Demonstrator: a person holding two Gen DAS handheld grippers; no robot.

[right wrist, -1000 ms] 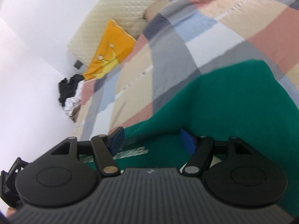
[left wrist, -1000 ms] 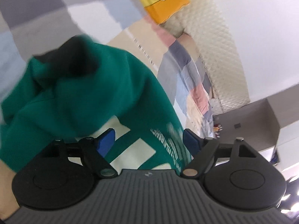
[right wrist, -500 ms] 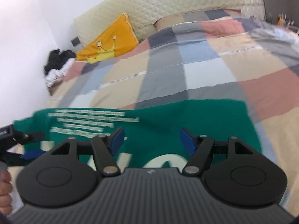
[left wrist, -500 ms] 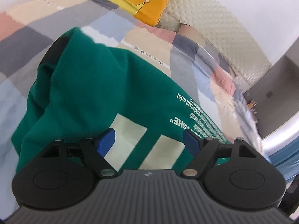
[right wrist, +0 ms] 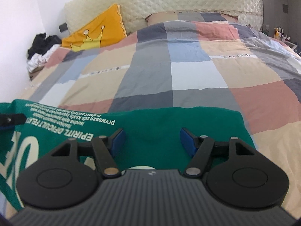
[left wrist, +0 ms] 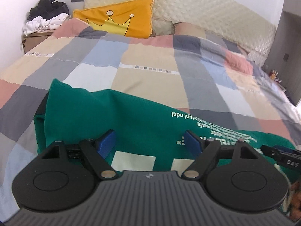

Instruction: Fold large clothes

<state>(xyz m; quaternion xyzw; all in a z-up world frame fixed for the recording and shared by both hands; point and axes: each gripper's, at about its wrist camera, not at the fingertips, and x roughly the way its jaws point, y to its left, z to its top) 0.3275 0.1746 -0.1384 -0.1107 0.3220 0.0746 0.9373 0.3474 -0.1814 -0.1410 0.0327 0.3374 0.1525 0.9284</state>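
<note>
A green sweatshirt with white print lies folded on the patchwork duvet, near its front edge. It also shows in the right wrist view. My left gripper is open and empty just above the garment's left part. My right gripper is open and empty above its right part. The tip of the right gripper shows at the right edge of the left wrist view. The left gripper's tip shows at the left edge of the right wrist view.
An orange crown pillow leans on the quilted headboard. A heap of black and white clothes sits on a box at the bed's far left. Small bottles stand beside the bed at the far right.
Both cameras have swung level and now face the headboard. The sweatshirt was bunched up a second ago and now lies flat. Both grippers stayed open.
</note>
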